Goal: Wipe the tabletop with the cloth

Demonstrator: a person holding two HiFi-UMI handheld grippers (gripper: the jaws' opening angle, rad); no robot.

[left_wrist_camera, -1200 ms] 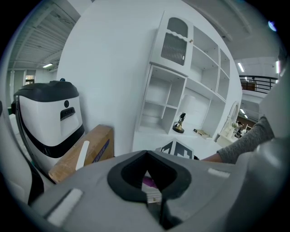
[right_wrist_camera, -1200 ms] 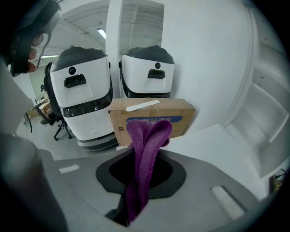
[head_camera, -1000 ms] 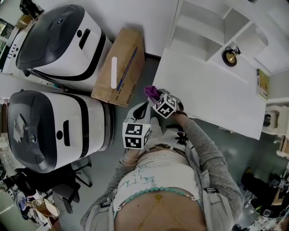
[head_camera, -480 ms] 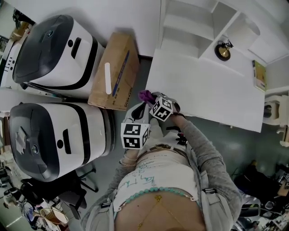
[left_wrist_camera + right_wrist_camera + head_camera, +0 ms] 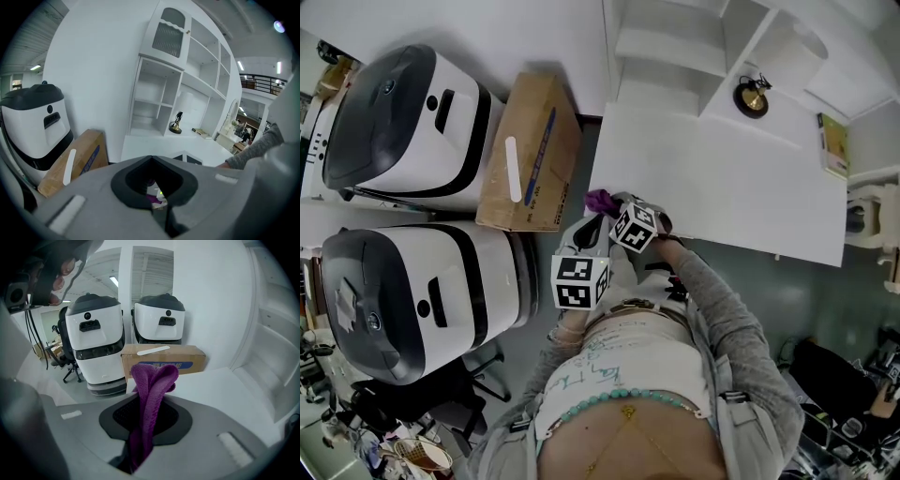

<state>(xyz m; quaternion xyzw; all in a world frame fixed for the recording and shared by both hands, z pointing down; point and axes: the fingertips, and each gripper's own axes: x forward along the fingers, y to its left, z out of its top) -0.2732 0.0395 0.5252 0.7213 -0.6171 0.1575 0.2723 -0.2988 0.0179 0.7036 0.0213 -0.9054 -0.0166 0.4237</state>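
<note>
From your head view, the white table (image 5: 722,187) lies ahead, and your right gripper (image 5: 616,210) is at its near-left corner with the purple cloth (image 5: 601,200) over that corner's edge. Your left gripper (image 5: 592,232) hangs just off the same corner, beside the right one. A box (image 5: 530,164) stands left of the table. In your left gripper view the jaws are pressed together, gripping nothing. In your right gripper view the jaws clamp the cloth, and its folded end sticks up above the table's corner.
</note>
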